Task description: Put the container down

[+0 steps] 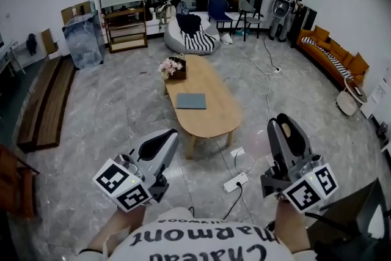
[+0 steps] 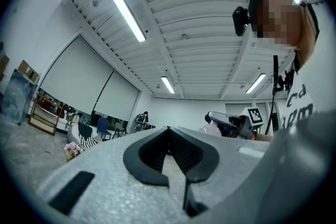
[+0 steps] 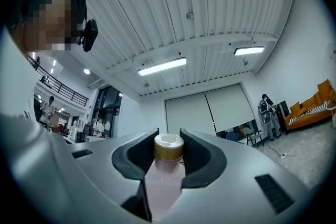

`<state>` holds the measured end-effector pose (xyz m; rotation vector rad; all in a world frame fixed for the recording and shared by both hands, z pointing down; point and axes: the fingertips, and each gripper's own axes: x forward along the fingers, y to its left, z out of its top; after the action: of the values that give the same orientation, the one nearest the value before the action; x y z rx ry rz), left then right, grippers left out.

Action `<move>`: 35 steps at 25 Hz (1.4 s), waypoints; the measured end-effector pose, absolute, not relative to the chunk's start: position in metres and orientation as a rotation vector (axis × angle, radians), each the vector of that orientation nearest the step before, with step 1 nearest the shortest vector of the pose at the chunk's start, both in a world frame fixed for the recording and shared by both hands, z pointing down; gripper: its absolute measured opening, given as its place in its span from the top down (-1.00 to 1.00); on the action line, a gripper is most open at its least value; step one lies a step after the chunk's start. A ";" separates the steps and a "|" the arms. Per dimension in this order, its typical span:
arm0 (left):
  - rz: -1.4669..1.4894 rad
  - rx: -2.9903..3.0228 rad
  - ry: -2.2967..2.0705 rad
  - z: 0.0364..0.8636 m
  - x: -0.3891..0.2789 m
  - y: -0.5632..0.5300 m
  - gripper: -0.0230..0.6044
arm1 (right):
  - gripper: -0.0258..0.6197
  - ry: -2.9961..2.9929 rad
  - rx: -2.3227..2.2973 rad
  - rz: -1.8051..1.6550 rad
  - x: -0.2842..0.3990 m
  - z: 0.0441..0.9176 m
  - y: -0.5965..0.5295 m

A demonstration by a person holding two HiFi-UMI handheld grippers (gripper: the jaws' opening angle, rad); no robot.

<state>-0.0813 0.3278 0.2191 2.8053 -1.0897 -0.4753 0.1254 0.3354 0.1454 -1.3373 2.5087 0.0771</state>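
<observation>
A pale pink container point(image 3: 164, 178) with a gold cap point(image 3: 168, 147) stands between the jaws of my right gripper point(image 3: 168, 157), which is shut on it and tilted up toward the ceiling. In the head view the right gripper point(image 1: 279, 124) is at lower right, and the pink container point(image 1: 258, 143) shows at its left side. My left gripper point(image 1: 172, 135) is at lower left, well apart from the container. Its dark pads point(image 2: 181, 152) meet with nothing between them. The low oval wooden table point(image 1: 214, 116) stands on the floor ahead of both grippers.
The table carries a flower box point(image 1: 173, 68) and a grey-blue pad point(image 1: 191, 101). A power strip point(image 1: 236, 182) and cables lie on the marble floor in front of me. A striped beanbag point(image 1: 192, 35), chairs, an orange sofa point(image 1: 333, 55) and a person point(image 1: 287, 0) are farther back.
</observation>
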 end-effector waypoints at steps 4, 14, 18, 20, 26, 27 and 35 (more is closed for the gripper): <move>-0.429 2.791 -1.070 0.226 -0.076 0.305 0.88 | 0.53 2.513 -1.345 0.020 0.128 0.158 0.308; -0.372 2.794 -0.967 0.241 -0.080 0.190 0.88 | 0.53 2.495 -1.450 -0.017 0.119 0.171 0.201; -0.392 2.800 -0.924 0.240 -0.092 0.123 0.88 | 0.53 2.475 -1.489 -0.010 0.105 0.174 0.146; -0.400 2.817 -0.892 0.232 -0.097 0.094 0.88 | 0.53 2.460 -1.501 0.001 0.097 0.168 0.122; -0.402 2.872 -0.838 0.207 -0.125 0.022 0.88 | 0.53 2.410 -1.530 0.060 0.070 0.142 0.061; -0.405 2.872 -0.829 0.206 -0.129 0.012 0.88 | 0.53 2.403 -1.535 0.069 0.067 0.140 0.053; -0.419 2.895 -0.764 0.206 -0.143 -0.041 0.88 | 0.53 2.373 -1.584 0.108 0.049 0.141 0.005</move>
<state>-0.1426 -0.0406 0.2058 2.8954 -0.7641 -0.4190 0.0490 0.0051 0.1406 -1.5843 2.3733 0.1078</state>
